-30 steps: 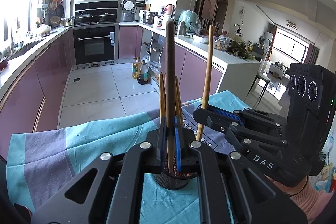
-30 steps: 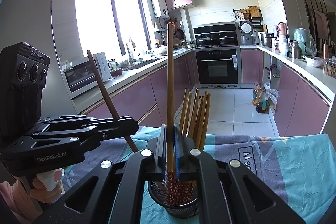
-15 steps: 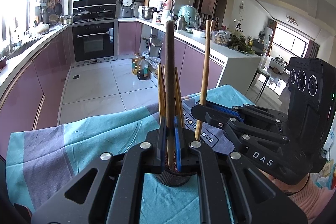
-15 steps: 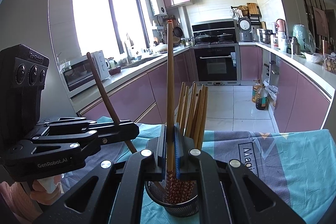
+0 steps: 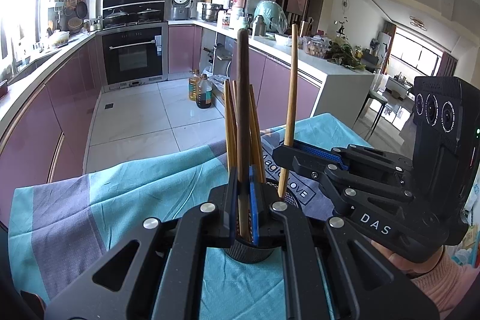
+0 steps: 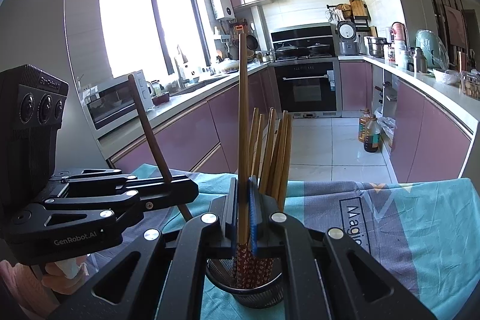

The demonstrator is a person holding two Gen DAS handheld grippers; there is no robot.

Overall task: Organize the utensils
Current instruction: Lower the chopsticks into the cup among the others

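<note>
Both grippers clamp one chopstick each, the left gripper (image 5: 244, 218) on a dark chopstick (image 5: 242, 98), the right gripper (image 6: 243, 218) on a lighter chopstick (image 6: 243, 122), above the mesh holder (image 6: 249, 294).

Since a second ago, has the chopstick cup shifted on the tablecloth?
No. The cup keeps its place left of the printed lettering on the tablecloth.

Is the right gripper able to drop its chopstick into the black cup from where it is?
Probably yes. The right gripper is shut on a light chopstick right above the mesh cup, whose mouth looks open. The chopsticks already inside crowd it only slightly.
</note>
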